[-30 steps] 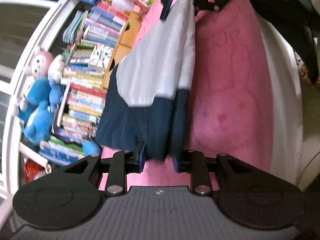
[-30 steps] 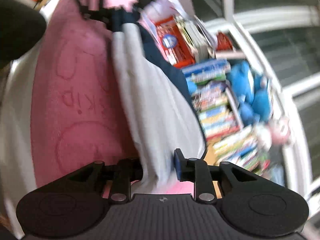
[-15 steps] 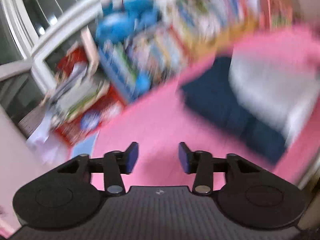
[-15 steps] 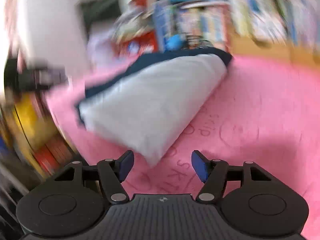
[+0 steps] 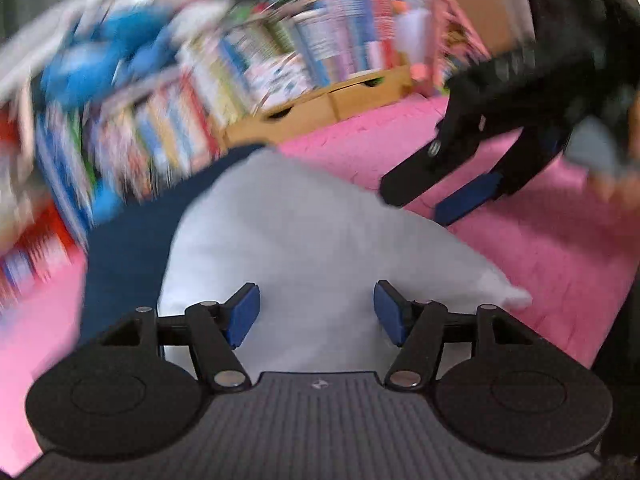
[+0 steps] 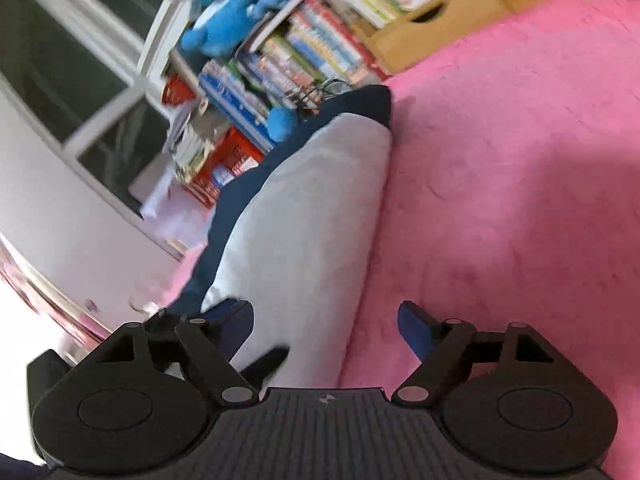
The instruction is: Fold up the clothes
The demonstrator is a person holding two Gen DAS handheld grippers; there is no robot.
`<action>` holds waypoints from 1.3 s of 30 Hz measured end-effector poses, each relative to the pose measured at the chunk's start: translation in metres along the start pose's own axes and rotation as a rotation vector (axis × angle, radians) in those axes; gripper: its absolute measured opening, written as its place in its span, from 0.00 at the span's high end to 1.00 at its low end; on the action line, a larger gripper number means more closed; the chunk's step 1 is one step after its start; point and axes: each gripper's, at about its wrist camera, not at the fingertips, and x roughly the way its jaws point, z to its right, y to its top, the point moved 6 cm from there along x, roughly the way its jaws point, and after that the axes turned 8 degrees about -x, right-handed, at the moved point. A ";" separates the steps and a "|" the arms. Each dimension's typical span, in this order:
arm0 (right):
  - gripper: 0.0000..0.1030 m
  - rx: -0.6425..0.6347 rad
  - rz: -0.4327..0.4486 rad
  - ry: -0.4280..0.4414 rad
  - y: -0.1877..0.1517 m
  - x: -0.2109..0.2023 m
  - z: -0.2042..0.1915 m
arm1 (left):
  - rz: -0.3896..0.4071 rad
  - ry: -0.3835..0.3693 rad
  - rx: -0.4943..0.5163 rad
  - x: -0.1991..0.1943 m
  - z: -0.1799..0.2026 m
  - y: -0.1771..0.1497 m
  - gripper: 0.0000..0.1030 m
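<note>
Left to right: your left claw (image 5: 316,314) hangs spread over the white-and-navy garment (image 5: 296,240), gripping nothing. The garment lies folded on the pink blanket (image 6: 520,160), beside the books (image 6: 288,64). Your right claw (image 6: 326,326), likewise spread, hovers at the garment's near end.

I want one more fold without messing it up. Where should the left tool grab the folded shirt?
Probably the white pointed corner of the folded shirt, coming in low from the open pink blanket side. That corner lies free and thin; the left tool is open.
</note>
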 end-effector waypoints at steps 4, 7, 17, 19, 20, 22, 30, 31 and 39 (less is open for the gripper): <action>0.33 -0.078 -0.048 -0.011 0.028 0.042 -0.001 | 0.013 -0.003 -0.030 -0.005 -0.004 -0.005 0.37; 0.47 -0.027 -0.063 -0.048 0.051 0.066 0.008 | 0.017 -0.019 -0.068 -0.006 -0.004 -0.005 0.38; 0.66 0.214 -0.061 -0.117 0.119 0.120 0.052 | 0.053 -0.039 -0.121 -0.018 -0.003 -0.009 0.38; 0.67 0.212 -0.070 -0.129 0.134 0.132 0.058 | 0.052 -0.049 -0.131 -0.020 -0.004 -0.010 0.38; 0.67 0.211 -0.087 -0.123 0.138 0.139 0.060 | 0.052 -0.050 -0.135 -0.020 -0.004 -0.010 0.38; 0.68 0.183 -0.103 -0.132 0.149 0.151 0.060 | 0.053 -0.051 -0.142 -0.020 -0.004 -0.010 0.38; 0.64 0.169 -0.072 -0.087 0.172 0.186 0.068 | 0.058 -0.047 -0.155 -0.019 -0.006 -0.009 0.38; 0.64 0.189 -0.044 -0.084 0.176 0.189 0.074 | 0.058 -0.048 -0.154 -0.019 -0.006 -0.009 0.38; 0.54 0.343 0.191 -0.067 0.204 0.148 0.092 | 0.094 -0.088 -0.156 -0.026 -0.007 -0.015 0.36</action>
